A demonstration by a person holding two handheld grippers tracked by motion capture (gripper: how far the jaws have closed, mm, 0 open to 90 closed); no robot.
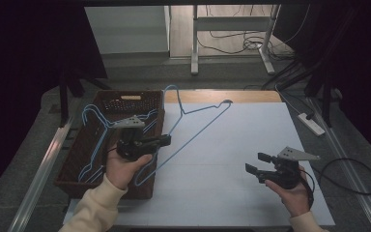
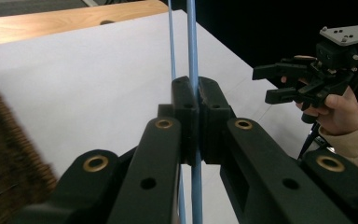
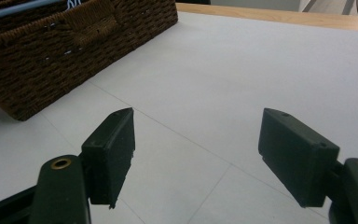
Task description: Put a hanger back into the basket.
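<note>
A blue wire hanger (image 1: 193,135) hangs tilted above the white table, its hook (image 1: 171,89) toward the far side. My left gripper (image 1: 166,140) is shut on the hanger's wire near the basket's right wall. In the left gripper view the pads (image 2: 193,93) pinch the blue wire (image 2: 192,46), which runs straight up between them. My right gripper (image 1: 256,162) is held low over the table's front right, open, nothing between its jaws. Its two pads stand wide apart over bare table (image 3: 196,149), and it also appears across the table (image 2: 263,85).
A brown wicker basket (image 1: 130,93) stands at the table's left with several more blue hangers (image 1: 94,145) in it; its woven wall (image 3: 74,46) lies ahead of the right gripper. A wooden strip (image 1: 232,95) edges the far side. A power strip (image 1: 311,123) and cables lie on the floor at right.
</note>
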